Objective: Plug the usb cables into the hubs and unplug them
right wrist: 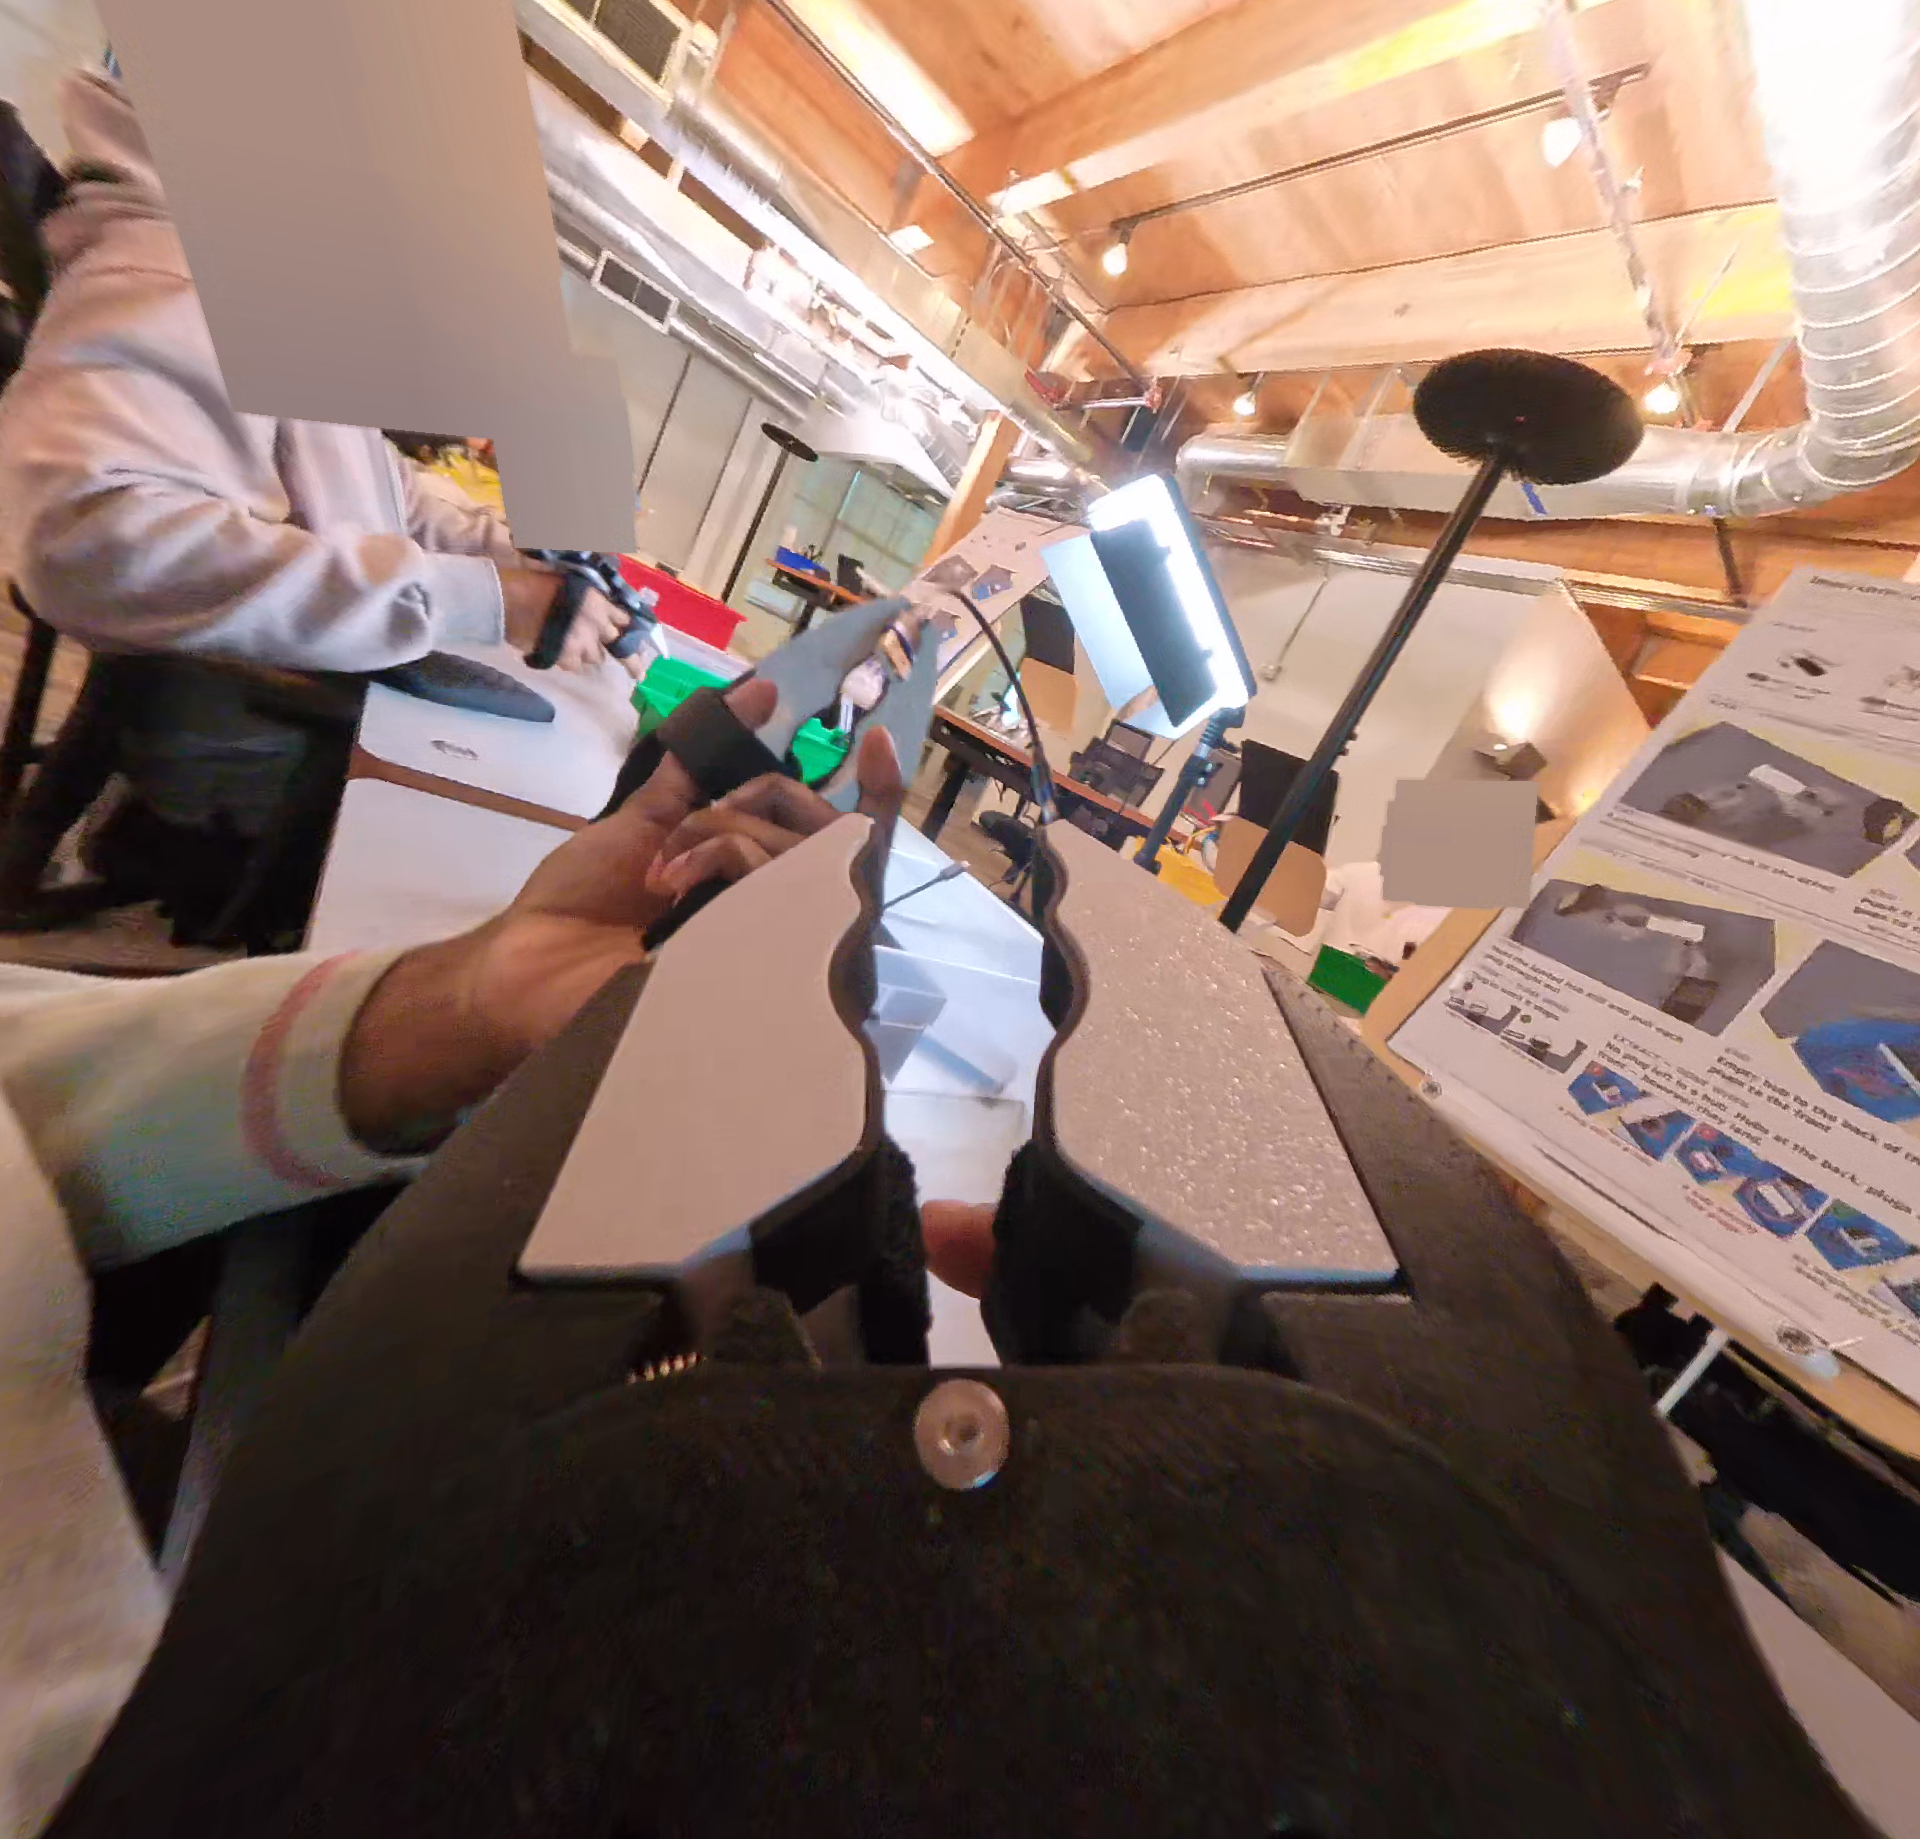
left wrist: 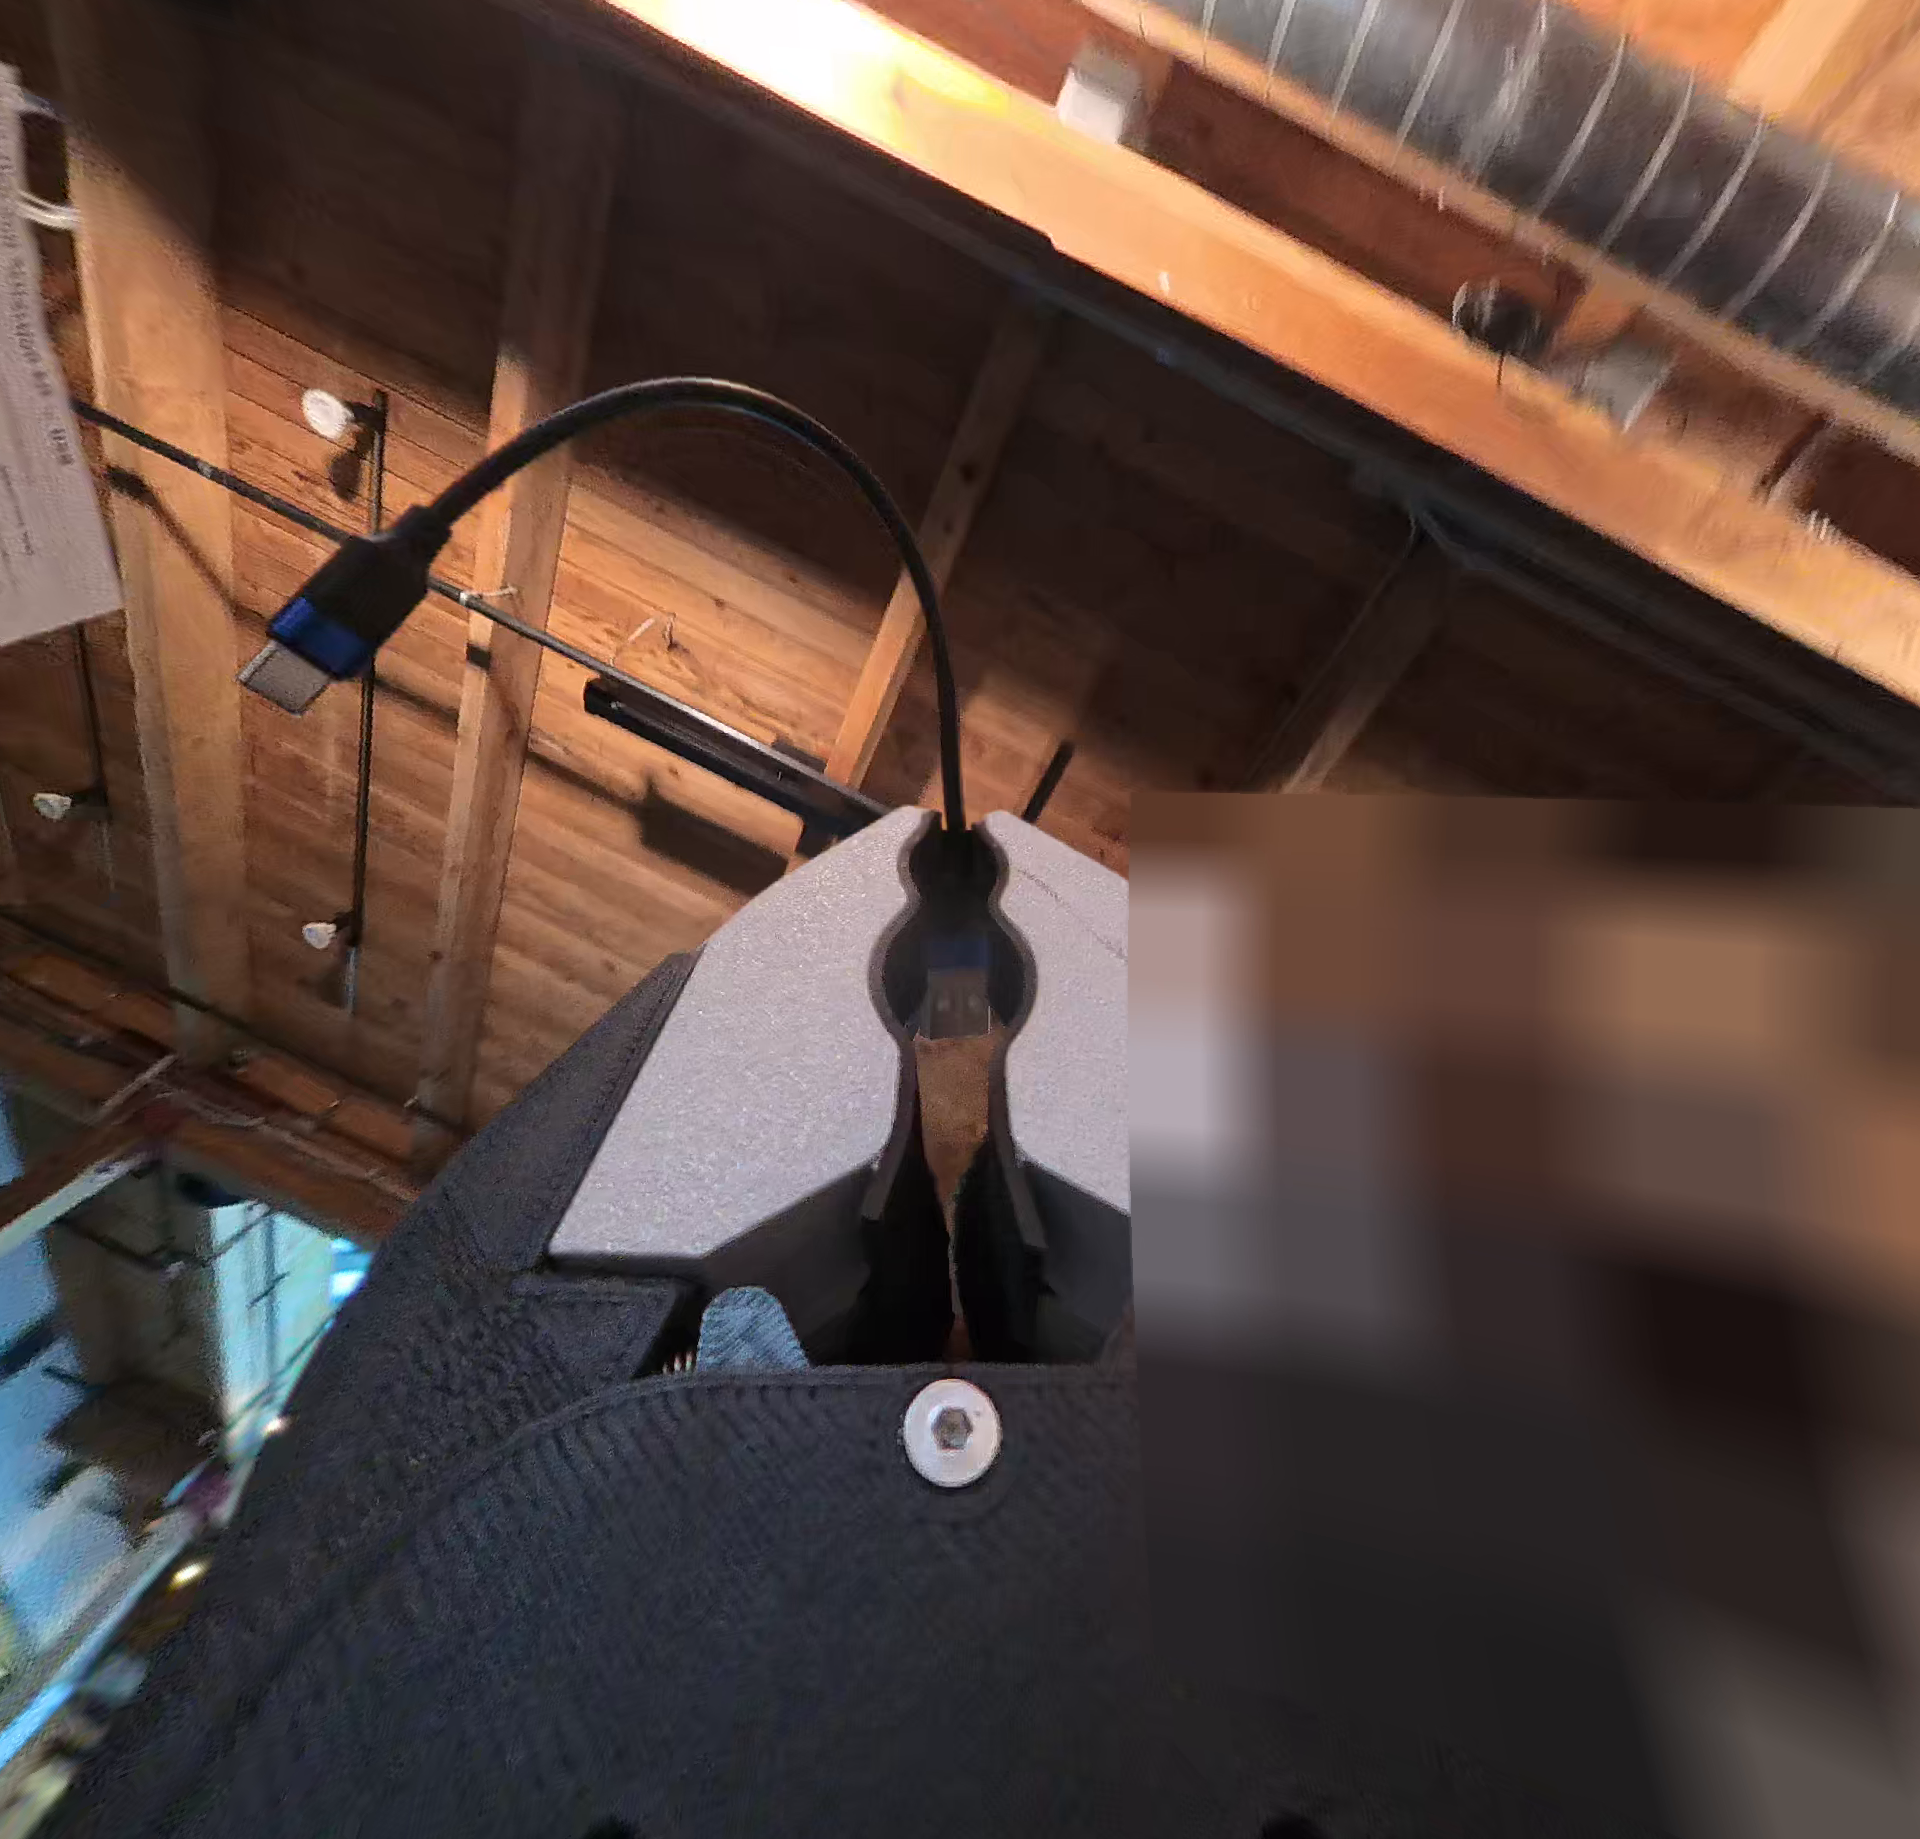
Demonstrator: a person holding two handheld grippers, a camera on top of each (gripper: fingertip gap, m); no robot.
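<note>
My left gripper (left wrist: 954,839) points up at the wooden ceiling and is shut on a black usb cable (left wrist: 831,439). One plug (left wrist: 954,979) sits clamped in the notch between the grey fingers. The cable arcs up and left to a free plug (left wrist: 332,610) with a blue band and a metal tip, hanging in the air. My right gripper (right wrist: 956,916) is open and empty. Beyond it a hand holds the left gripper (right wrist: 842,677) up, with the cable (right wrist: 1023,709) looping off its tip. No hub shows in either view.
A white table top (right wrist: 447,854) lies below the left gripper. Another person (right wrist: 208,501) stands at the left with a tool in hand. A printed instruction sheet (right wrist: 1683,958) leans at the right. A black lamp pole (right wrist: 1351,729), a light panel (right wrist: 1153,605) and green and red bins (right wrist: 675,688) stand behind.
</note>
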